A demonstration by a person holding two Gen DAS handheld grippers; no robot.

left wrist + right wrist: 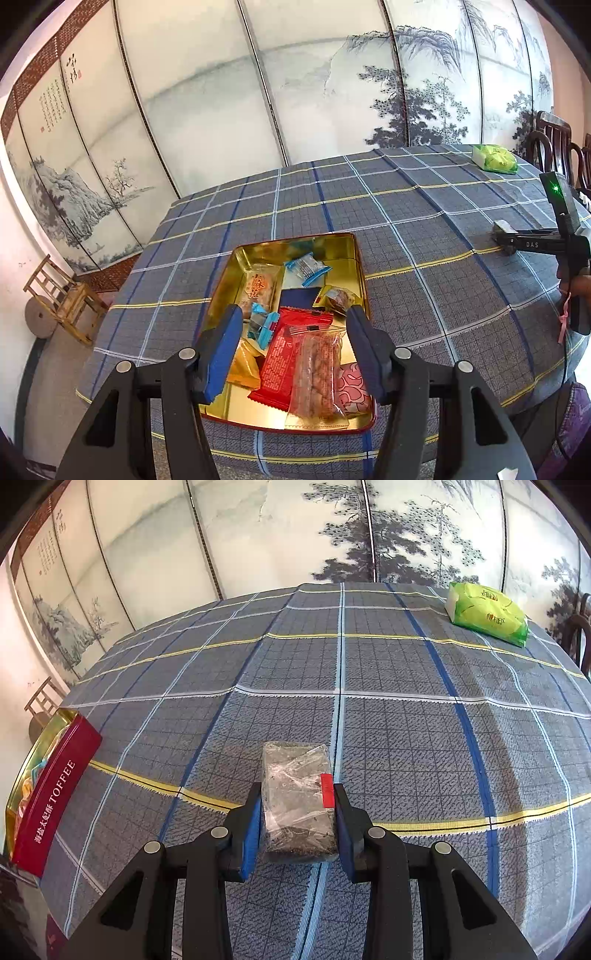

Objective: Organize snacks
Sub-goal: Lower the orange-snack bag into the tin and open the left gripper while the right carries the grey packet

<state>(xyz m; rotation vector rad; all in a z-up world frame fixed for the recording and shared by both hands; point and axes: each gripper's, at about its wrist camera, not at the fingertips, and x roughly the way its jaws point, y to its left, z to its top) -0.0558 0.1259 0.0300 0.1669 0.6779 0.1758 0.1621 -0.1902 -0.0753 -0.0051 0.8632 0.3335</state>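
A gold-lined tin (pixel 352 258) with red outer walls sits on the checked tablecloth and holds several wrapped snacks, among them a red packet (pixel 284 354) and a clear nut bar (pixel 317 373). My left gripper (pixel 293 321) is open and empty, hovering above the tin. In the right wrist view my right gripper (pixel 297 797) is shut on a dark snack block in clear wrap (pixel 297 797), low over the cloth. The tin (pixel 55 786), marked TOFFEE, stands at the far left there. The right gripper (pixel 504 236) also shows at the right in the left wrist view.
A green pack of tissues (pixel 485 613) lies at the table's far right, also seen in the left wrist view (pixel 496 158). A painted folding screen (pixel 258 92) stands behind the table. Dark wooden chairs (pixel 554 144) are at the right, a small wooden chair (pixel 62 295) at the left.
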